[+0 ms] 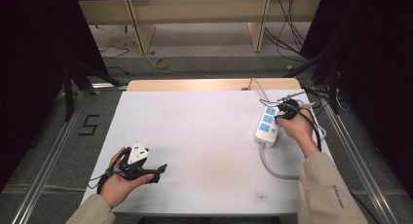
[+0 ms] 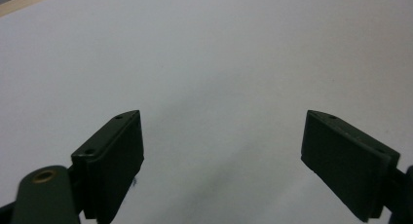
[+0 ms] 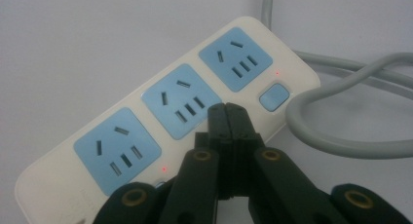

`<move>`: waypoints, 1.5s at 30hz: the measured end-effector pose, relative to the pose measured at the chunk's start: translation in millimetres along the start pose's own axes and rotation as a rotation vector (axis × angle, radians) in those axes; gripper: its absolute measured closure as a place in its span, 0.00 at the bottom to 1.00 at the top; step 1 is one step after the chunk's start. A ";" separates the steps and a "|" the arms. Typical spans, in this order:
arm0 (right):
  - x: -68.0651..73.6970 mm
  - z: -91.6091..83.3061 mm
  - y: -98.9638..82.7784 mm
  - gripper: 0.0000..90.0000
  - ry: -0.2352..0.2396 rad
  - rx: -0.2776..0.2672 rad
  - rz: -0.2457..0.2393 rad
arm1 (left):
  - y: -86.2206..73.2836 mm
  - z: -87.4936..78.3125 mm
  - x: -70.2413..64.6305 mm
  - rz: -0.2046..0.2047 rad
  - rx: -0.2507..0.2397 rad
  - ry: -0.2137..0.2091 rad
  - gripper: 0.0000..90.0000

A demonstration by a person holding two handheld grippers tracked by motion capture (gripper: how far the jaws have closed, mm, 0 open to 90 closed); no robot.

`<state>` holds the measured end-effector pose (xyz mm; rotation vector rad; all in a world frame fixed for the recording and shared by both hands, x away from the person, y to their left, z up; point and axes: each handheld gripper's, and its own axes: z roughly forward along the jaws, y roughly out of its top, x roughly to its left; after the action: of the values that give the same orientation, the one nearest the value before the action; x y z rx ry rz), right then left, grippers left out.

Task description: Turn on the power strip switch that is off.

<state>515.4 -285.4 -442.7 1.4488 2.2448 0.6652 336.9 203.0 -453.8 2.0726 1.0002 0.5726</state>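
A white power strip [image 1: 267, 125] with three blue sockets lies at the right of the white table top [image 1: 204, 136]. In the right gripper view the power strip [image 3: 160, 117] lies close under my right gripper [image 3: 227, 107], whose jaws are pressed together with nothing between them, over the strip's edge by the middle socket. A blue button [image 3: 274, 96] sits near the end socket, and small red lights glow. My right gripper [image 1: 285, 112] hovers at the strip's right side. My left gripper [image 1: 158, 171] rests low at the front left, open, jaws [image 2: 224, 156] wide apart over bare table.
The strip's grey cable [image 1: 272, 168] loops toward the front right and another grey cable [image 1: 258, 87] runs off the far edge. In the right gripper view the cable [image 3: 341, 87] curls beside the strip. A wooden table edge [image 1: 209, 84] borders the far side.
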 end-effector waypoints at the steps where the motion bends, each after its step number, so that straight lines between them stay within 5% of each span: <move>1: 0.1 0.0 0.1 1.00 -0.001 0.001 -0.001 | 0.0 -0.1 0.0 -0.002 -0.001 -0.001 0.17; 45: 4.3 1.7 -0.7 1.00 -0.021 0.007 -0.014 | 0.4 -0.1 -1.2 -0.008 -0.004 -0.003 0.17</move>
<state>514.1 -281.5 -444.8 1.4352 2.2419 0.6352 336.3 201.9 -453.5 2.0640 1.0043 0.5669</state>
